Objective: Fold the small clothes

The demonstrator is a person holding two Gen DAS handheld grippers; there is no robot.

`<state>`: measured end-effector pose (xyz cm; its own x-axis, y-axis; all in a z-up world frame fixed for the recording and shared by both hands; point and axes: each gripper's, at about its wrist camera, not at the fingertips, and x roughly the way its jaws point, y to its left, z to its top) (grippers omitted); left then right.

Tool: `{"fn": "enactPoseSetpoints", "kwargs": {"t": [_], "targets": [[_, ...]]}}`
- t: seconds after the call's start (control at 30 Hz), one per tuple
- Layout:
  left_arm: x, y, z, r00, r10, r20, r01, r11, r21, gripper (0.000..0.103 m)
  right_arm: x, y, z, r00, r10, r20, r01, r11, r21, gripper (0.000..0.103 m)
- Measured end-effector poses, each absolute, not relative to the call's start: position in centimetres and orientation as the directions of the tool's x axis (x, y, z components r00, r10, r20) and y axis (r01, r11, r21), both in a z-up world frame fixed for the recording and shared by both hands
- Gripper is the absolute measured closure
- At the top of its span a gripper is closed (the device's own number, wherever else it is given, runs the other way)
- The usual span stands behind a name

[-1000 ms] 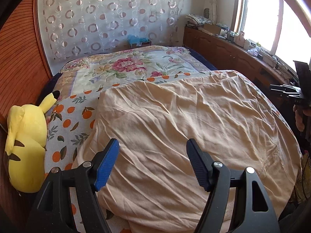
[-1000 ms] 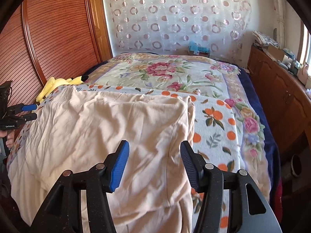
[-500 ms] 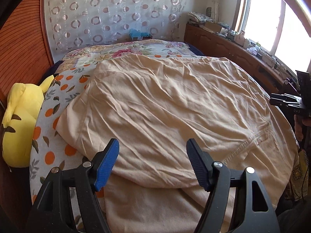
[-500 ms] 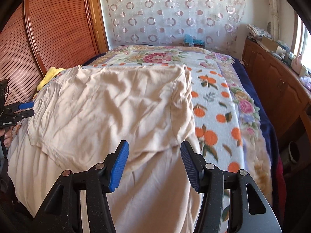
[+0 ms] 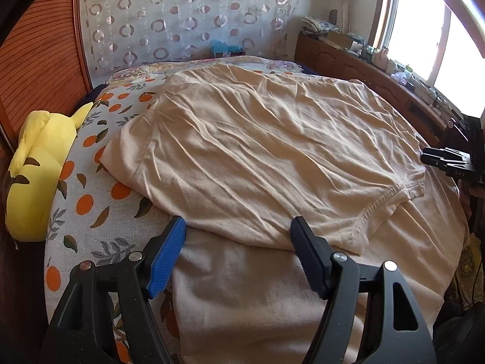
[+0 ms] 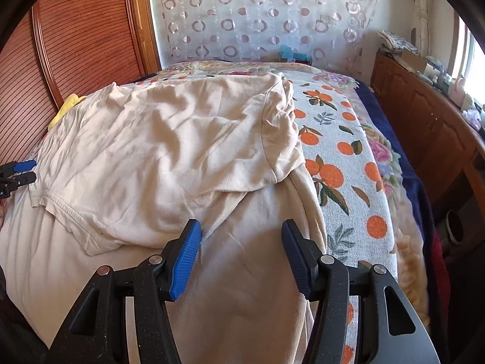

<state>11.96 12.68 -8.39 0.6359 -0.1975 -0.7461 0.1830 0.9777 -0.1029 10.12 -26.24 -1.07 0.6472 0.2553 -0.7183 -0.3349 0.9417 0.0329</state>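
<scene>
the beige t-shirt [image 5: 272,157] lies on the bed, folded over on itself: its upper part rests on top of the lower part, and the stitched hem [image 5: 376,206] of the upper layer runs across the middle of the cloth. the fabric is wrinkled. one sleeve [image 6: 282,133] lies at the edge next to the orange-print blanket [image 6: 342,157].

the left gripper [image 5: 238,242] hovers over the near edge of the shirt with its jaws spread apart and nothing between them. the right gripper [image 6: 241,242] hovers over the lower layer of the shirt, jaws likewise spread and empty. neither touches the cloth, as far as can be seen.

a yellow plush toy [image 5: 33,176] lies at the side of the bed, apart from the shirt. a wooden cabinet [image 6: 424,115] stands along the window side.
</scene>
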Motion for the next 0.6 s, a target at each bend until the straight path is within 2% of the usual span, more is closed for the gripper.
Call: {"fn": "enactPoseSetpoints", "kwargs": {"t": [0.17,0.43,0.6], "targets": [[11.7,14.8,-7.5,0.666,-0.183,-0.723,0.140,0.983,-0.120,0.031,9.4,-26.4,-1.3,0.659,0.248,-0.710,-0.335,0.942,0.018,0.045],[14.3,20.2,-5.7,0.698,-0.090,-0.710,0.014,0.994,-0.112,0.031,9.3,-26.6,-1.7,0.658,0.256,-0.708,-0.338,0.941,0.026,0.045],[17.9,21.6,-7.1,0.658,-0.084,-0.748,-0.005,0.993,-0.116,0.049,9.5,-26.7,-1.5,0.656,0.257,-0.710,-0.341,0.940,0.024,0.044]]}}
